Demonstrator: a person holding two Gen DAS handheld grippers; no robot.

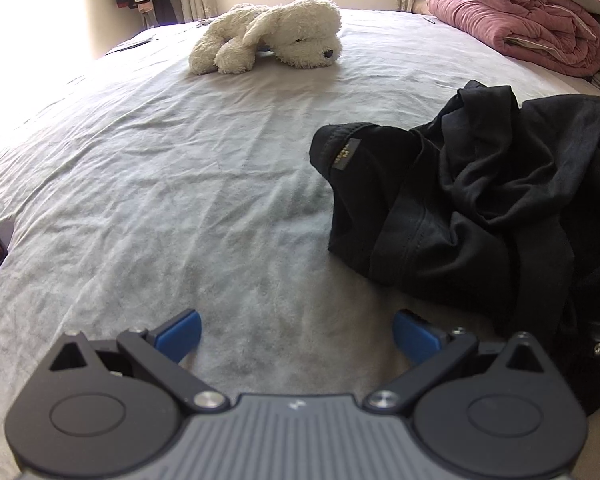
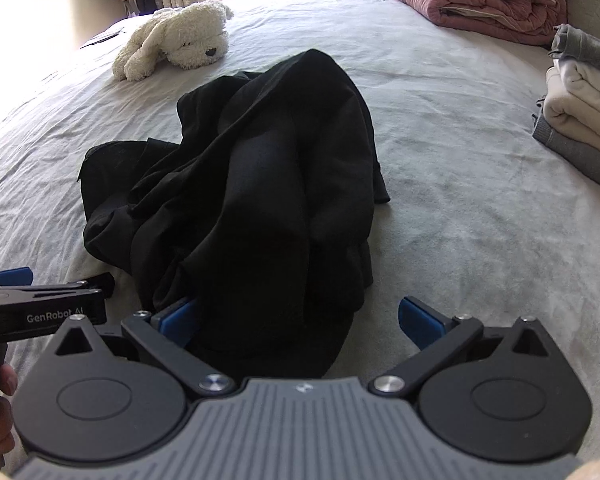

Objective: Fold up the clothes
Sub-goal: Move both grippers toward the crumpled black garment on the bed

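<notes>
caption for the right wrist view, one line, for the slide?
Right gripper, jaws open, poised at the near edge of a crumpled black garment on the grey bedsheet; folded stack at right.

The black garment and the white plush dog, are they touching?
Apart. In the right wrist view, bare grey sheet shows between the black garment and the white plush dog.

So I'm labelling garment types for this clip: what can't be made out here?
- Black garment: crumpled in both views, so its type stays unclear.
- Its label: print too small, left wrist view.
- Folded stack: cut by the right edge, right wrist view.
- Right gripper: open; cloth covers the gap.
</notes>
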